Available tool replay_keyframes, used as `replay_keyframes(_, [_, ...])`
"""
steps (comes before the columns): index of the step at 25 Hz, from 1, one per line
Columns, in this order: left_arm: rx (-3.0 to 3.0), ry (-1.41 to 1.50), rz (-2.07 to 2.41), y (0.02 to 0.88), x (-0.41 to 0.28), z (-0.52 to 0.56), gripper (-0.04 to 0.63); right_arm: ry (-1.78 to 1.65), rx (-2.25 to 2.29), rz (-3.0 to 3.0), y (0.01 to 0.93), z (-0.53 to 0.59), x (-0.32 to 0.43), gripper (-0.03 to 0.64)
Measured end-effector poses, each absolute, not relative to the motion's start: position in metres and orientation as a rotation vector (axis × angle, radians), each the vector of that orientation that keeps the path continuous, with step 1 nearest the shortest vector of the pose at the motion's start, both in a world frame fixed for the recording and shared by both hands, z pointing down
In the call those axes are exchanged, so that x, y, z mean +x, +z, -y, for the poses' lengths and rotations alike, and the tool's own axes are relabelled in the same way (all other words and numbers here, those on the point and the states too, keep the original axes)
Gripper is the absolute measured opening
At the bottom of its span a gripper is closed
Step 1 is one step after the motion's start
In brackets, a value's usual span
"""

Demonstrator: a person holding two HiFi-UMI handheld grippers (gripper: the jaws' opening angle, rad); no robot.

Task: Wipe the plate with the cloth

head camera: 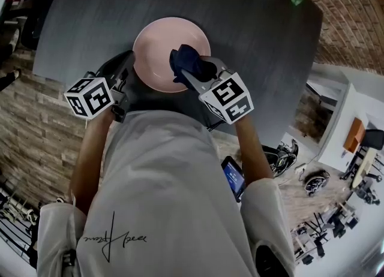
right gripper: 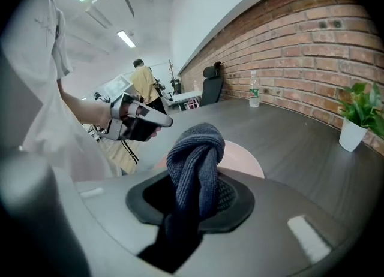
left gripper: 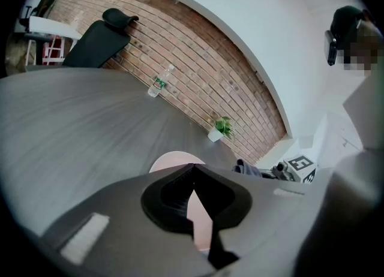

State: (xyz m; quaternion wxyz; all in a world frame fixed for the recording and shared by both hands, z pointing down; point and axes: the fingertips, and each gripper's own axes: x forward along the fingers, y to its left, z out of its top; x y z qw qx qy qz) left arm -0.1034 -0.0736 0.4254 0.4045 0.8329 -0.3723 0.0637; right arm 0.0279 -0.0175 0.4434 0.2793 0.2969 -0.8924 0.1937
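Right now the right gripper (right gripper: pixel 195 181) is clenched on a dark blue knitted cloth (right gripper: pixel 195 147). The cloth bulges past the jaws in a bunched loop and hangs over the near right part of the pink round plate (head camera: pixel 157 48). That plate lies close to the person's edge of the dark grey round table (head camera: pixel 246 24). The left gripper (left gripper: pixel 193 168) has its jaws drawn together, with pink showing in the slit between them. In the head view it sits at the plate's near left rim, so I judge that it is pinching the rim to steady the plate. Whether the cloth actually presses on the plate surface, no view settles.

The step in hand looks like the wipe itself. To do it well, only the soft loop should meet the plate, never the hard jaw tips, so the right gripper is best tilted to lead with the cloth's rounded end. Strokes should run in overlapping arcs from the centre out to the rim, covering the far left side, which the cloth is nowhere near at present. Pressure wants to be light and even. The plate is shallow and smooth and would likely skate on the table if pushed hard, so the left hold matters. Since the cloth is gripped by a small part of its bulk, a hard drag could tug it loose.
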Motion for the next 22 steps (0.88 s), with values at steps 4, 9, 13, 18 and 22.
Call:
replay_keyframes(4, [2.142,0.131,0.965,0.408,-0.098,0.068,0.011,0.519,0.813,2.459,0.425,0.006,0.023,0.101])
replay_keyframes(9, [2.234,0.096,0.977,0.384,-0.085,0.057,0.011,0.558,0.853,2.559,0.398,-0.006,0.022,0.094])
replay_keyframes(13, [2.297,0.112,0.981,0.371,-0.079,0.046,0.011,0.555,0.877,2.591,0.384,-0.015,0.021,0.089])
replay_keyframes(18, [2.379,0.114,0.987,0.350,-0.071,0.036,0.011,0.546,0.911,2.613,0.370,-0.025,0.023,0.089])
replay_keyframes(22, [2.402,0.131,0.982,0.345,-0.067,0.029,0.011,0.579,0.931,2.623,0.363,-0.033,0.023,0.089])
